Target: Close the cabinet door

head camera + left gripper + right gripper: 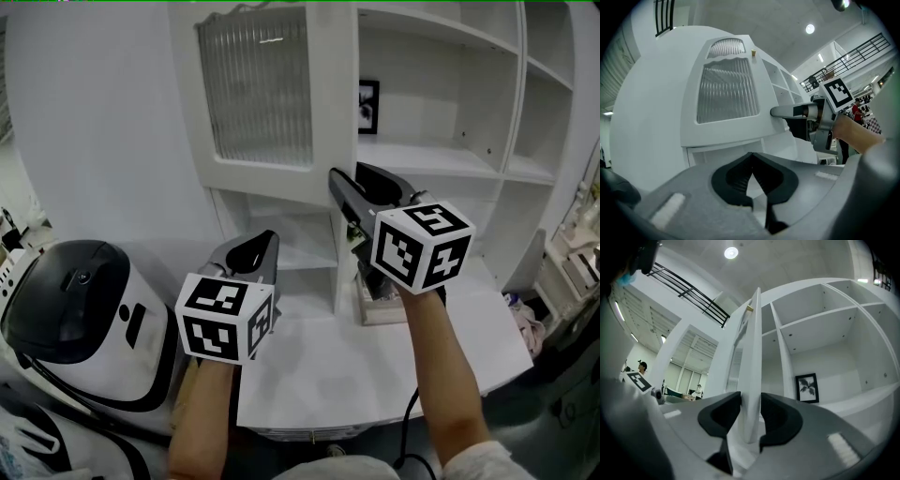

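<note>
At the lower left, a white and black machine (84,319) is sitting beside the white table (319,375). Left of centre, the left gripper (255,246) is pointing level toward the cabinet, its tongs pressed together on nothing. Above it, in the upper middle, the ribbed-glass cabinet door (258,89) is standing open. At centre, the right gripper (347,172) is pinching that door's free edge between its pads. Further right, a framed picture (368,105) is standing in an open shelf compartment.
</note>
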